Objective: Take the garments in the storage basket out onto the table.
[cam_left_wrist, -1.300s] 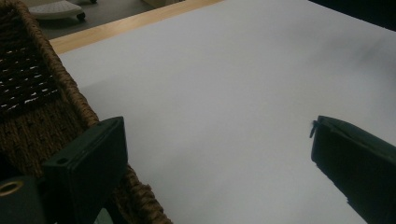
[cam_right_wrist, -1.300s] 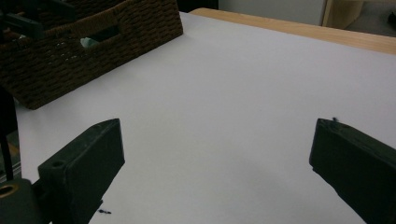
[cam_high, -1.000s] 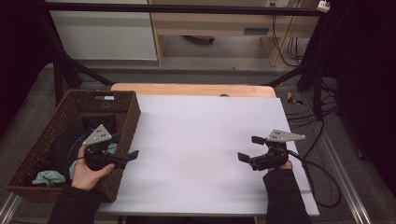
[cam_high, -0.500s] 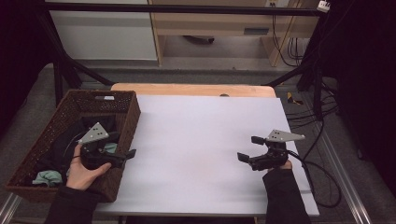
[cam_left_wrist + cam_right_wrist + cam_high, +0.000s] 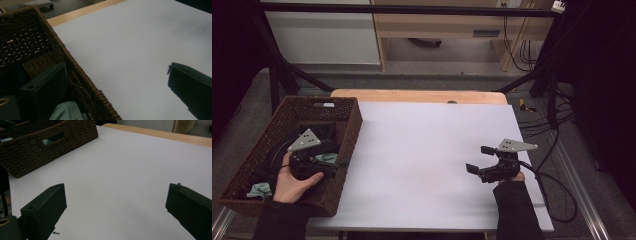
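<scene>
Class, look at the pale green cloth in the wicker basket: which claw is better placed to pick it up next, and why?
Probably the left claw: it hangs open over the basket rim, beside the green cloth. The right claw is open too, across the table.

Left gripper [image 5: 117, 87]: jaws spread wide, nothing between them but basket rim and white surface.
Left-hand jaw: sitting low inside the wicker basket [image 5: 37, 42], tight against its woven wall.
Right-hand jaw: out over the white bench [image 5: 130, 42], well clear of the basket.
Basket rim: running diagonally through the frame, passing right between the two jaws.
Pale green cloth [image 5: 67, 111]: bunched at the bottom edge, just beside the inner jaw.
Basket interior: dark, contents hard to make out.
Wooden edge [image 5: 82, 12]: a tan strip along the bench's far side.
Floor beyond: grey, with a pale object [image 5: 37, 3] at the top edge, too cropped to identify.
</scene>
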Motion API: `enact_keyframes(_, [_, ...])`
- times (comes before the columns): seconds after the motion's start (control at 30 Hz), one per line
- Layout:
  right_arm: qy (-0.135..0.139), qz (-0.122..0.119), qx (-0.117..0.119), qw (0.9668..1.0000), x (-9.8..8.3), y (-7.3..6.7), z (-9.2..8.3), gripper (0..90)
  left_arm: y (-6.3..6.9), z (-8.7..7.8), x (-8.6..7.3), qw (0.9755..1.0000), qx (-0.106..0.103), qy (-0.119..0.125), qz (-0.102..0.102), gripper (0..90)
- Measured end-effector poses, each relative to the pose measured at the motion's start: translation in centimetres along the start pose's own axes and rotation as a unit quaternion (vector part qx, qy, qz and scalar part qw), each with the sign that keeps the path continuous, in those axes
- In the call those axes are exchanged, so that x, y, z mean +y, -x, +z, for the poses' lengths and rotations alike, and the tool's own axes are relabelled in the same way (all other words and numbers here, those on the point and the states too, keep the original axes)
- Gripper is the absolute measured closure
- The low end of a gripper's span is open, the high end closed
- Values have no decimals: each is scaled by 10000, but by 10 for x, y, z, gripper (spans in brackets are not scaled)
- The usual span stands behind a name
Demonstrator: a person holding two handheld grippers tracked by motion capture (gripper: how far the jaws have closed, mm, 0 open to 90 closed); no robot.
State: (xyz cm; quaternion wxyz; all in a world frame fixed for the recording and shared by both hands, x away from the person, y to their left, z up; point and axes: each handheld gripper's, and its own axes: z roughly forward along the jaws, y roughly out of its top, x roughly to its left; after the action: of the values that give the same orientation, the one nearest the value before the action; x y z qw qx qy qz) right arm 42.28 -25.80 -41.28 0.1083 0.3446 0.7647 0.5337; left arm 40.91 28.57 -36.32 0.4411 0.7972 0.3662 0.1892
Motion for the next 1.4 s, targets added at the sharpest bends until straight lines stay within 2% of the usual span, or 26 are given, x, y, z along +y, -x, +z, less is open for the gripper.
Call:
enact_keyframes(0.23, [-9, -2, -10, 10000, 0, 0, 0, 37, -10, -9, 0, 9997, 218, -108, -23, 21])
enact_keyframes(0.4, [-31, 2, -2, 10000, 0, 0, 1, 37, -18, -16, -2, 9995, 290, -123, -99, 21])
enact_keyframes(0.5, [-37, 8, -6, 10000, 0, 0, 1, 37, -25, -20, -5, 9987, 449, -184, -120, 21])
enact_keyframes(0.7, [-62, -3, -7, 10000, -1, 0, 2, 37, -43, -27, -14, 9960, 755, -400, -244, 21])
enact_keyframes(0.8, [-68, -1, -5, 10000, -1, 0, 2, 37, -48, -29, -18, 9954, 801, -441, -299, 21])
enact_keyframes(0.83, [-69, 3, -5, 10000, -1, 1, 2, 37, -53, -30, -21, 9944, 875, -504, -312, 21])
enact_keyframes(0.9, [-68, 10, -6, 10000, -1, 1, 2, 37, -56, -31, -23, 9942, 863, -526, -357, 21])
enact_keyframes(0.97, [-66, 9, -6, 10000, -1, 1, 2, 37, -63, -34, -28, 9927, 958, -610, -395, 21])
enact_keyframes(1.13, [-77, 10, -10, 10000, -2, 1, 3, 37, -71, -36, -34, 9906, 1103, -685, -419, 21])
enact_keyframes(1.23, [-73, 12, -7, 10000, -2, 1, 3, 37, -77, -35, -41, 9881, 1195, -875, -410, 21])
enact_keyframes(1.27, [-67, 9, -1, 10000, -2, 1, 2, 37, -77, -35, -41, 9881, 1195, -875, -410, 21])
enact_keyframes(1.4, [-63, 11, -13, 10000, -1, 1, 2, 37, -82, -32, -48, 9854, 1283, -1058, -352, 21])
